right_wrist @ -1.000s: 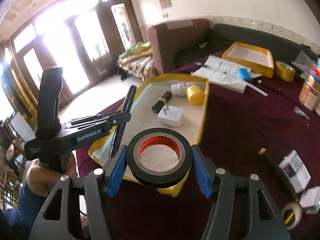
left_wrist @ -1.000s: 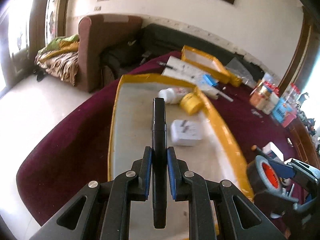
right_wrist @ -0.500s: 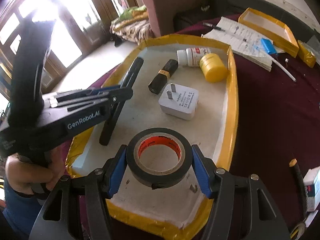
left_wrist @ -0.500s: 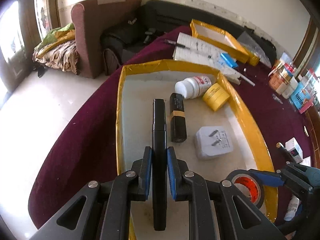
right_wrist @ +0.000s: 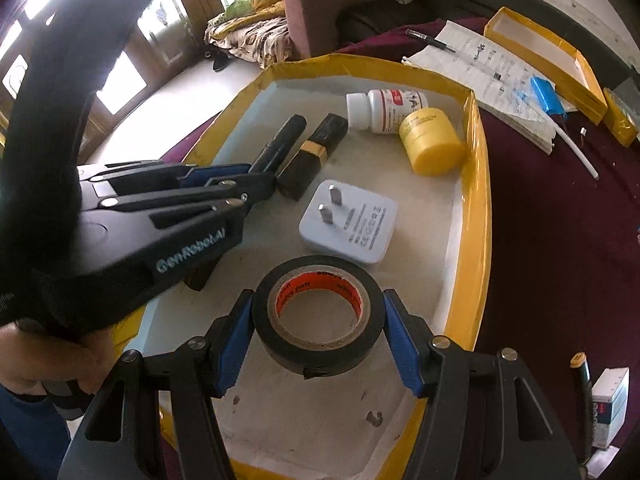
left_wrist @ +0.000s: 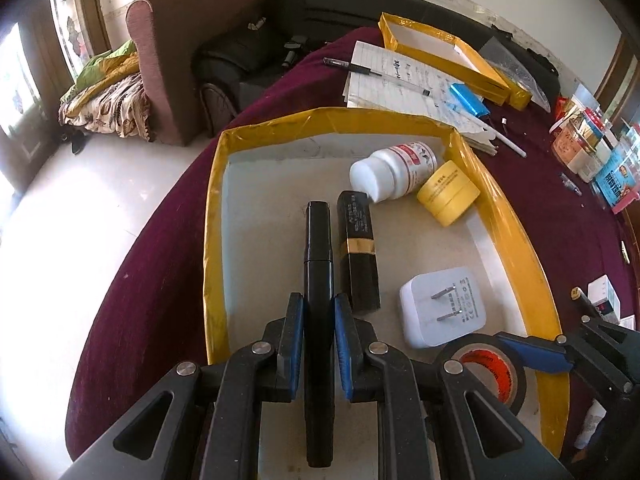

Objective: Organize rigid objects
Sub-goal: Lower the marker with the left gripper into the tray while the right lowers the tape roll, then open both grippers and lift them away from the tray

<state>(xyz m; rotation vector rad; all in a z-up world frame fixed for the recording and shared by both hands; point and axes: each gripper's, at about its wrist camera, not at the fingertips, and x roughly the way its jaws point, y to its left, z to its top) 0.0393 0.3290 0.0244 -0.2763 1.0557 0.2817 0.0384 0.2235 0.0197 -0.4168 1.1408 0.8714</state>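
Observation:
A yellow-rimmed tray [left_wrist: 214,216] [right_wrist: 476,208] lies on the maroon table. My left gripper [left_wrist: 319,336] [right_wrist: 256,170] is shut on a long black marker [left_wrist: 318,248] [right_wrist: 286,136], low over the tray's left part. Just right of the marker lies a black tube with a gold band [left_wrist: 358,248] [right_wrist: 314,154]. My right gripper [right_wrist: 318,330] [left_wrist: 516,354] is shut on a black tape roll [right_wrist: 318,320] [left_wrist: 486,372] over the tray's near end. A white plug adapter [left_wrist: 442,306] [right_wrist: 350,226], a white bottle [left_wrist: 394,170] [right_wrist: 384,110] and a yellow jar [left_wrist: 448,194] [right_wrist: 432,142] lie in the tray.
Beyond the tray lie papers with a pen [left_wrist: 404,84], a blue object [left_wrist: 468,98] and a smaller yellow box [left_wrist: 440,56]. Jars and packets [left_wrist: 580,144] stand at the far right. Small boxes [right_wrist: 610,404] sit right of the tray. An armchair [left_wrist: 192,40] stands past the table's edge.
Both grippers have come forward and down over the tray with their loads; both views now look more steeply into it. The marker now hangs next to the black tube.

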